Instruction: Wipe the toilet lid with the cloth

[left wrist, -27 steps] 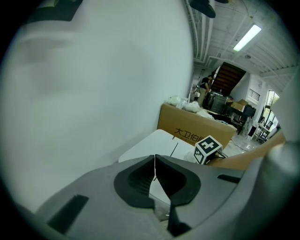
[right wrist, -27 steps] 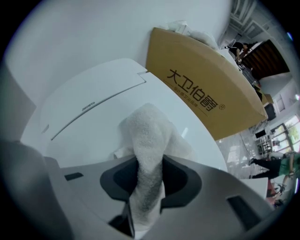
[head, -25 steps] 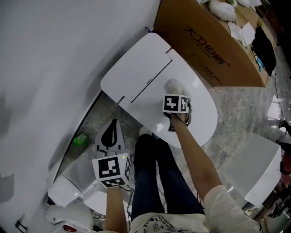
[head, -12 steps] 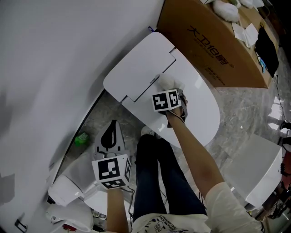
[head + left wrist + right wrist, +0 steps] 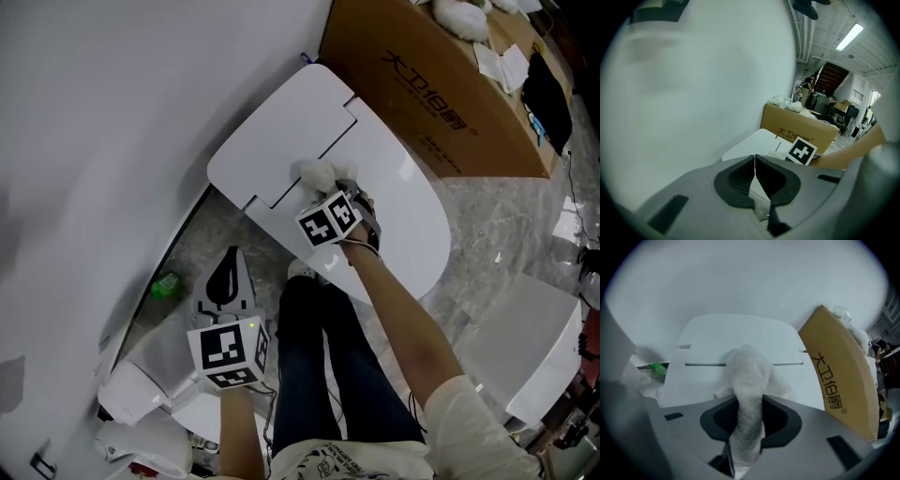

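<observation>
Right gripper (image 5: 749,423) clamped on fluffy white terry cloth (image 5: 746,376). Cloth pressed onto glossy white plastic toilet lid (image 5: 398,220), at the lid's rear seam. Left gripper (image 5: 754,161) has jaws closed together with nothing between them, held low at left, well apart from the lid. Brown printed cardboard box (image 5: 441,84) sits just beside the toilet.

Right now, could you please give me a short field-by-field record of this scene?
cloth: white, bunched, resting on the toilet lid near its hinge end
toilet lid: white, closed
right gripper: shut on the cloth
left gripper: shut, empty, held low, away from the toilet
cardboard box: beside the toilet
</observation>
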A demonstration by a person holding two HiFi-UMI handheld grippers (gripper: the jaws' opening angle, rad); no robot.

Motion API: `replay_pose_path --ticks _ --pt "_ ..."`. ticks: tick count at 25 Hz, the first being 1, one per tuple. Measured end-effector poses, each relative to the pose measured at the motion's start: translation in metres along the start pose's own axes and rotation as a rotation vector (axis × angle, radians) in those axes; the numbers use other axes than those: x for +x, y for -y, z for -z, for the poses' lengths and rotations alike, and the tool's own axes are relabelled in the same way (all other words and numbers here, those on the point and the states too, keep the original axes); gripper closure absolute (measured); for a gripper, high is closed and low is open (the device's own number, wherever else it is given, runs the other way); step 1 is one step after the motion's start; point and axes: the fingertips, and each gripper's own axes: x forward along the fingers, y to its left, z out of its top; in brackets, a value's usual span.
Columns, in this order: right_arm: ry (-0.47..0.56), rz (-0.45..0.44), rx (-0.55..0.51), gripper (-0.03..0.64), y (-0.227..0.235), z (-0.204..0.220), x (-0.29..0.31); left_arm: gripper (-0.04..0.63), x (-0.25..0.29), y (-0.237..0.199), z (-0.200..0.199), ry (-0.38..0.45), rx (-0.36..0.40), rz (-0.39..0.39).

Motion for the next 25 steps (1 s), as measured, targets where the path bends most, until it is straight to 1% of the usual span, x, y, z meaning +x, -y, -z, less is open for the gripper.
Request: replay_pose_path --ticks 3,7,10,14,18,22,25 --pt "0.034 -0.045 -0.036 0.509 -0.009 0.003 -0.002 0.586 0.001 0.006 0.001 -0.002 0.005 0.007" --pt "0.068 -0.14 -0.085 0.508 -0.031 0.011 -0.006 0.586 0.002 0.013 0.001 -0.006 0.015 0.012" --pt "0.086 -0.191 -0.123 0.506 -0.047 0.018 -0.013 0.586 0.003 0.019 -0.002 -0.004 0.023 0.018" --pt "0.102 -0.238 -0.152 0.506 -0.066 0.029 -0.021 0.586 0.004 0.026 -0.005 -0.001 0.037 0.027" --pt "0.097 -0.284 -0.182 0.506 -0.083 0.044 -0.03 0.586 0.004 0.033 -0.003 -0.009 0.045 0.036" --pt "0.096 -0.332 -0.175 0.506 -0.098 0.064 -0.039 0.586 0.005 0.043 -0.001 -0.014 0.053 0.049" --pt "0.102 -0.351 -0.177 0.506 -0.106 0.081 -0.046 0.586 0.006 0.051 -0.003 -0.015 0.063 0.063"
